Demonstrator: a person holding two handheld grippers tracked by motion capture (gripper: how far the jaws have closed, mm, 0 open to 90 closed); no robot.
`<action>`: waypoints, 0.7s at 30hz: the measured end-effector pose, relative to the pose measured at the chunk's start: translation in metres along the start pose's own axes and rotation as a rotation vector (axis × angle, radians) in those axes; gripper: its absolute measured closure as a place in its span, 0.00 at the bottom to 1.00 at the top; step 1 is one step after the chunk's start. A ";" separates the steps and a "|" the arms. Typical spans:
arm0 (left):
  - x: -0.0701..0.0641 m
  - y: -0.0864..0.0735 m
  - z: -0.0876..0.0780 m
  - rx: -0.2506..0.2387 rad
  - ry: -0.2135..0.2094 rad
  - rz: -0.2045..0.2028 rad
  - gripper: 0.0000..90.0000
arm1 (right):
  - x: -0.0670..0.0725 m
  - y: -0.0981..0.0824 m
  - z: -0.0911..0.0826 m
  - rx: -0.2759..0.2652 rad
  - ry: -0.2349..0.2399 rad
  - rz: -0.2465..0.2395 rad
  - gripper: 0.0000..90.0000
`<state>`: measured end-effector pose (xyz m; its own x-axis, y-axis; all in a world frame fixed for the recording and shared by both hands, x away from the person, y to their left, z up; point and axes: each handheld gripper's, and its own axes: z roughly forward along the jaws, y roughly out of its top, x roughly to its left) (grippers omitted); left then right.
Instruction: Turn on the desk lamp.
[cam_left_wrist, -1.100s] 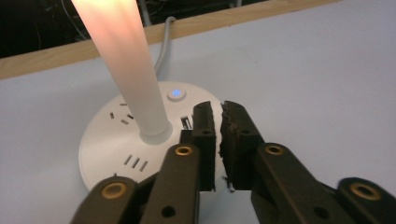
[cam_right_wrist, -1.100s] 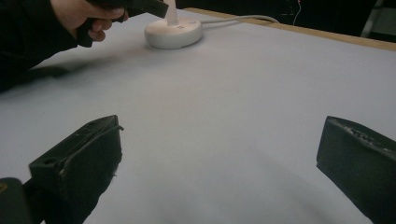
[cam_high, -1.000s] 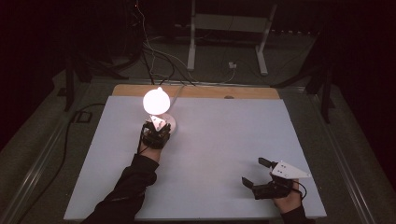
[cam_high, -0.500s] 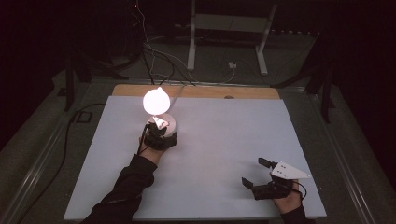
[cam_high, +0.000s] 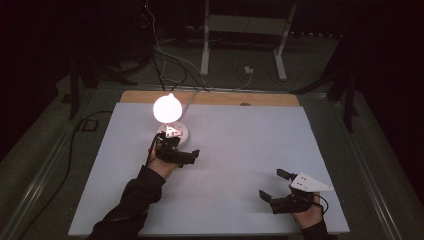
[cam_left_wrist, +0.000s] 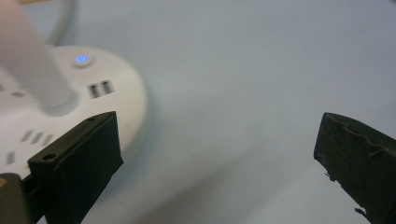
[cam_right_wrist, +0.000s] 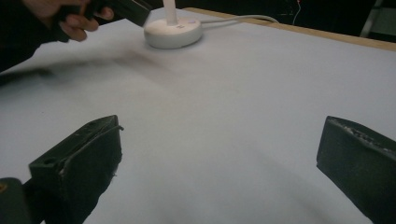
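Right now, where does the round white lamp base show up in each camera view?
High view: the lamp base sits upper left of centre, under the glowing bulb, just beyond the left gripper.
Left gripper view: far left, beside the left jaw.
Right gripper view: top, left of centre.
Shared landmark: the white stem rising from the base.

lamp (cam_high: 169, 111) lit | left tool (cam_high: 181, 156) open beside base | right tool (cam_high: 276, 186) apart

I see a white bench (cam_high: 240, 165) with a wooden far edge; a lit lamp's round white base (cam_high: 173, 132) sits on its far left part.
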<state>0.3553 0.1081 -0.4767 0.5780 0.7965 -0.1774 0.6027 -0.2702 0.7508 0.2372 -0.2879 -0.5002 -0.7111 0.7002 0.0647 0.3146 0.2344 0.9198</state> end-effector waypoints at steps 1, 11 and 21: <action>0.000 0.001 -0.002 0.008 -0.027 0.007 0.00 | 0.000 0.000 0.000 -0.001 0.000 -0.001 0.00; 0.006 -0.004 -0.020 0.038 -0.117 0.040 0.00 | 0.000 0.000 0.001 -0.001 0.004 0.008 0.00; 0.015 -0.018 -0.040 0.046 -0.122 0.062 0.00 | 0.000 0.000 0.001 -0.001 0.000 0.007 0.00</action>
<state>0.3309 0.1463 -0.4672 0.6757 0.7067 -0.2097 0.5869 -0.3437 0.7331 0.2381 -0.2875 -0.5004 -0.7090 0.7015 0.0714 0.3192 0.2291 0.9196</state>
